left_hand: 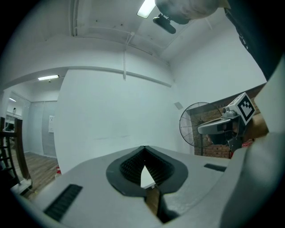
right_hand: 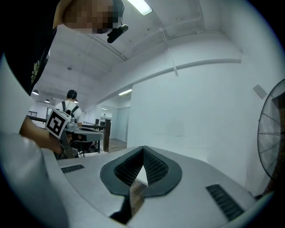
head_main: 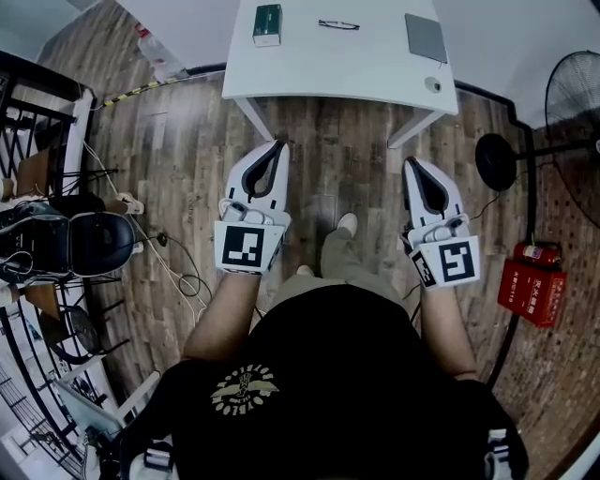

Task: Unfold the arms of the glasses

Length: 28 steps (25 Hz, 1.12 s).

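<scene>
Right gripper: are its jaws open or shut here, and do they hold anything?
Shut and empty: in its own view the right gripper has its tips meeting, with nothing between the pads.

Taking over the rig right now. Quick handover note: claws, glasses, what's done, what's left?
Claws: left claw shut, empty, held above the wooden floor, short of the table. right claw shut, empty, likewise.
Things: thin dark-framed glasses lie near the far edge of the white rectangular table, between a green box and a grey flat slab. They are too small to tell whether the arms are folded.
Done: nothing; glasses untouched.
Left: probably bring both claws to the table, open them, grip the glasses, unfold both arms.
</scene>
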### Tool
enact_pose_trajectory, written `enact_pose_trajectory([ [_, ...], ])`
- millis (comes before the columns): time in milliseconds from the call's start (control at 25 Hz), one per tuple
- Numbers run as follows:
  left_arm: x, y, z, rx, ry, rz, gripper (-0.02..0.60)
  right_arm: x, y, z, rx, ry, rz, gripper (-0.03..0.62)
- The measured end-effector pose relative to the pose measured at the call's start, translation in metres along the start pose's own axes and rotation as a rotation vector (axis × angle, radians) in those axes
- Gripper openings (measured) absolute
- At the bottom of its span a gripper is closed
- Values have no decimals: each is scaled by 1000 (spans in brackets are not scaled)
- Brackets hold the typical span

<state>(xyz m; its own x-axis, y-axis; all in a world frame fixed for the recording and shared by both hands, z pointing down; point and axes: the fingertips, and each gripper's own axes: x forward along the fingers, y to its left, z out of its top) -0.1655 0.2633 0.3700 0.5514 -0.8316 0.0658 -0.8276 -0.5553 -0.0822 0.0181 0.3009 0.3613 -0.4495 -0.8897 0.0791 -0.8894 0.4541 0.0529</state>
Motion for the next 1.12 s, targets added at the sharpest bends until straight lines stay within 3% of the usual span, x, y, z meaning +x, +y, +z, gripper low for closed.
enact_pose_trajectory([
  [400,35,16,-6,-12,51,17,7,30,-27,3,14,10,12,-2],
  [640,69,22,22,11,2,41,6,50,-61,19,-2,-22,21,-2],
  [1120,134,18,50,50,-11,117,6,85,-138,35,0,-73,71,-2],
])
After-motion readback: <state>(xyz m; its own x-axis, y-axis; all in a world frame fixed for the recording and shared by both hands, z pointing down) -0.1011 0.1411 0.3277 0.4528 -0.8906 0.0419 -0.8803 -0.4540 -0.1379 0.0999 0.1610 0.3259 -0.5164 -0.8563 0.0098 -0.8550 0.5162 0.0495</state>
